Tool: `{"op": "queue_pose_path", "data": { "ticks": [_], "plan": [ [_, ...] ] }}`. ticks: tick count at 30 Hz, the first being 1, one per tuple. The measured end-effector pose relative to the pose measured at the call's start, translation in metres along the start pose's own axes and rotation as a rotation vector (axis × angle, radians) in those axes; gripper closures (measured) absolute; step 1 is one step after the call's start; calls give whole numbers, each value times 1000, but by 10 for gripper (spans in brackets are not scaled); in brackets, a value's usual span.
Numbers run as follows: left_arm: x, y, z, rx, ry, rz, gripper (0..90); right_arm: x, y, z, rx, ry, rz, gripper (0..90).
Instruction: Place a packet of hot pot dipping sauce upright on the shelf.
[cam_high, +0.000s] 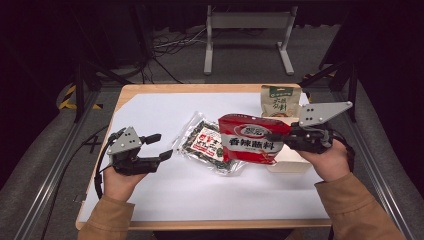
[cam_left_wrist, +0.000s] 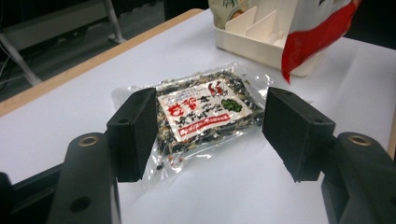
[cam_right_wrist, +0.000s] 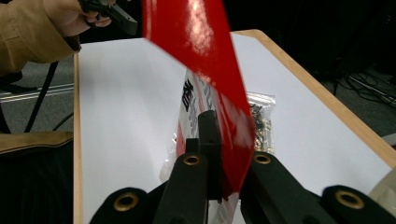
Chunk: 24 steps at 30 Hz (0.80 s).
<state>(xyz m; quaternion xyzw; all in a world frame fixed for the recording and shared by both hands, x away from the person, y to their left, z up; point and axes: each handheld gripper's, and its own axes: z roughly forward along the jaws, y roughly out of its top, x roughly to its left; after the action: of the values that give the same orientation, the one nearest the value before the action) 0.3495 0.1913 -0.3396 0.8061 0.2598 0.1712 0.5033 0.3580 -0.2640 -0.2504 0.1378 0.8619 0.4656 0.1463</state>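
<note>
White paper covers the wooden table. With the clear seaweed packet as landmark: just left of it hangs the left gripper, jaws apart and empty, nearer to it than the other hand. In the left gripper view the packet lies flat ahead between the jaws, its long axis running roughly across the gap, bare paper around its near edges. Right of the packet, overlapping its edge from above, the red pouch hangs clamped in the right gripper, over the cream divided tray; a green pouch stands behind.
</note>
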Motion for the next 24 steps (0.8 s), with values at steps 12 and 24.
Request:
{"op": "queue_pose_path", "data": {
  "ticks": [12,24],
  "plan": [
    [21,-23,3,6,4,-70,352,-21,6,-17,25,-54,-3,891],
    [31,-40,4,39,53,-76,305,-44,13,-25,32,-80,-20,891]
  ]
}}
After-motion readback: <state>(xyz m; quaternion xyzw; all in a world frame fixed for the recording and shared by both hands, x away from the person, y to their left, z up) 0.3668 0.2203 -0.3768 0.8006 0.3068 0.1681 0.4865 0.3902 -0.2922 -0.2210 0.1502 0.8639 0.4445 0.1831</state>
